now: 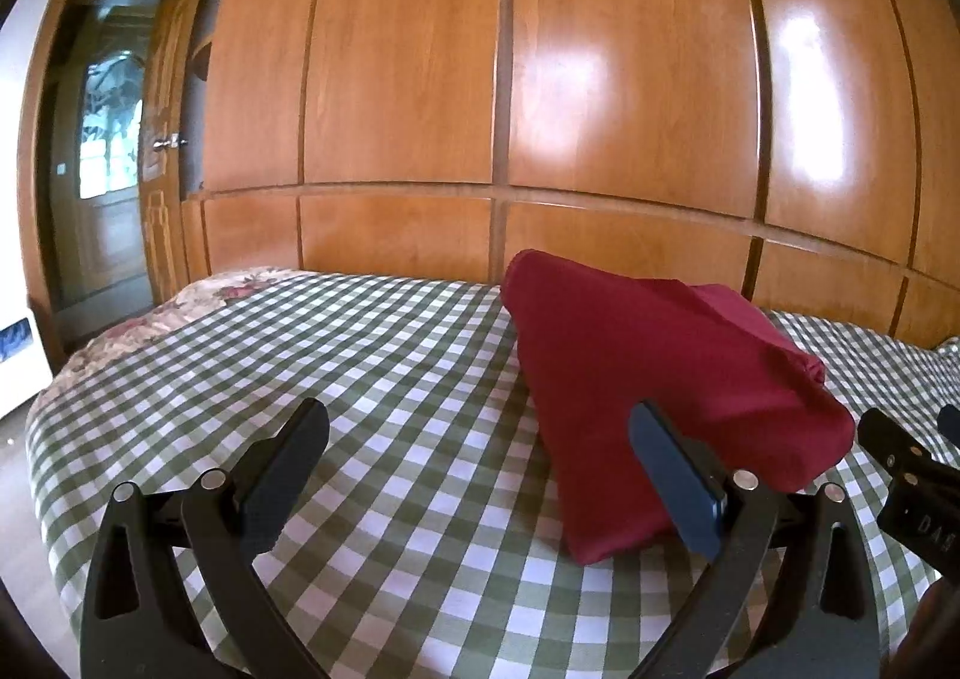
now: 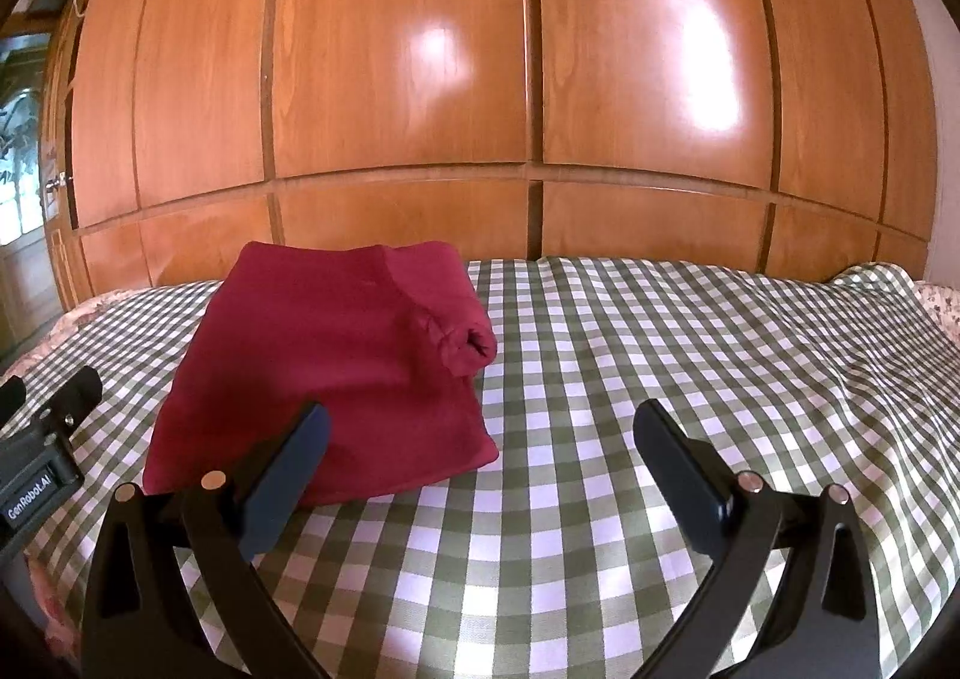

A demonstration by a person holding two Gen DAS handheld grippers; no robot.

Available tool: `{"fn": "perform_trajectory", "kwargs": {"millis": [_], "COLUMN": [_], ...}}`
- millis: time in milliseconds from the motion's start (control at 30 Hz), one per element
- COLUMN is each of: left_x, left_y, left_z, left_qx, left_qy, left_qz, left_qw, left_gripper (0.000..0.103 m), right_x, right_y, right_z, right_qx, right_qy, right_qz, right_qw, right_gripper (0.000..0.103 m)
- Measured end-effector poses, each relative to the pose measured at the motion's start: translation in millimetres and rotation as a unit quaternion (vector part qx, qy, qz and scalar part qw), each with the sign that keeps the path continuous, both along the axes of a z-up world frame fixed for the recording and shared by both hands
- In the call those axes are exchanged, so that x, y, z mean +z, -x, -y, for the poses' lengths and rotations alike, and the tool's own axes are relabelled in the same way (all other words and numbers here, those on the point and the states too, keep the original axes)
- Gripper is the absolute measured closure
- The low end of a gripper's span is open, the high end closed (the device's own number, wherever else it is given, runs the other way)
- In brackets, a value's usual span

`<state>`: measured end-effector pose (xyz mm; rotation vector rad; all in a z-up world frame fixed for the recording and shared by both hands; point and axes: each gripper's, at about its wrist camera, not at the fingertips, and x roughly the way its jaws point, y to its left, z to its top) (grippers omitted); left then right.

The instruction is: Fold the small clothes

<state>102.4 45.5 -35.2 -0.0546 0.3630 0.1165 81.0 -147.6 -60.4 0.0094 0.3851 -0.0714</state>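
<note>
Your left gripper (image 1: pixel 480 475) fingers spread wide, your right gripper (image 2: pixel 483 475) likewise, folded dark red cloth garment (image 2: pixel 336 355) between them, on green-and-white checked bedspread (image 2: pixel 630 379).

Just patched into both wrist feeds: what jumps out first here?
The folded dark red garment lies on the green-and-white checked bedcover, one rolled sleeve end poking out on its right side. Glossy wooden wardrobe panels fill the background behind the bed. Both the left tongs and right tongs hang open, holding nothing, either side of the garment.
</note>
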Motion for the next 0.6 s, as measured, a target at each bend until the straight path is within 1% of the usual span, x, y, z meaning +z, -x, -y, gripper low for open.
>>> {"fn": "perform_trajectory", "kwargs": {"millis": [600], "left_x": [-1.3], "left_y": [1.2], "left_z": [2.3], "left_qx": [0.0], "left_qy": [-0.003], "left_qz": [-0.003], "left_qw": [1.0], "left_gripper": [0.004], "right_x": [-1.2], "right_y": [-3.1], "right_z": [3.5], "right_qx": [-0.002], "right_qy": [-0.007], "right_qz": [-0.007], "right_qw": [1.0], "right_gripper": [0.002]}}
